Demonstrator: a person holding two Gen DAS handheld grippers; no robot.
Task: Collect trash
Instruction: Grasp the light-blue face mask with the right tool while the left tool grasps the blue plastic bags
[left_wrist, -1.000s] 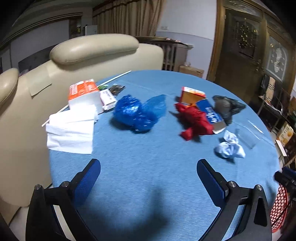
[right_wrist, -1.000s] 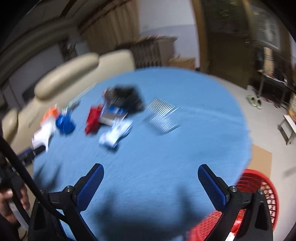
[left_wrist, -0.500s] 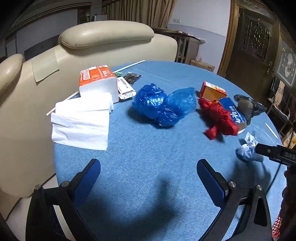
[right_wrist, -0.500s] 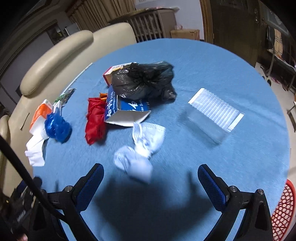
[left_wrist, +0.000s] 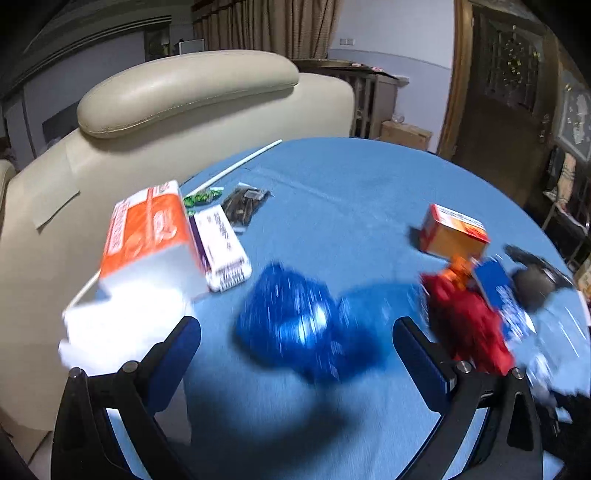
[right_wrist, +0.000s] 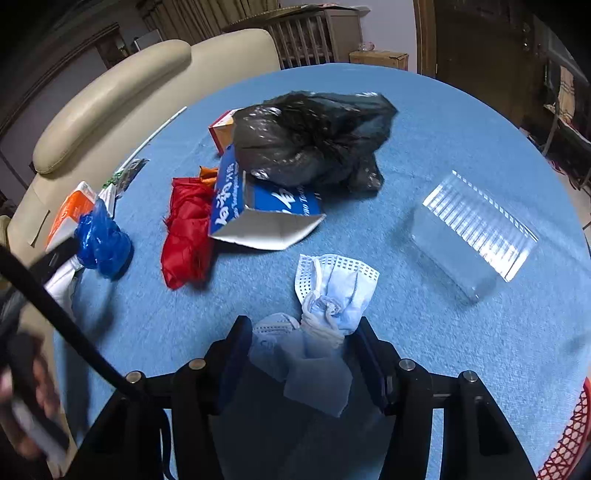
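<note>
Two crumpled light blue face masks lie on the blue table near its front edge. My right gripper is closing on them; the masks fill the gap and both pads touch them. In the left wrist view my left gripper stands open just above the table, with a crumpled blue plastic bag right ahead of its fingers and between their tips, untouched. A red bag lies to the right of it. That view is blurred by motion.
A black bag, an open blue-and-white carton and a clear plastic container lie beyond the masks. An orange tissue pack, white tissues and a small orange box are also on the table. A red basket stands beside the table, lower right.
My right gripper came down over the face masks and its jaws narrowed around them. My left gripper moved forward across the table up to the blue bag, still wide.
</note>
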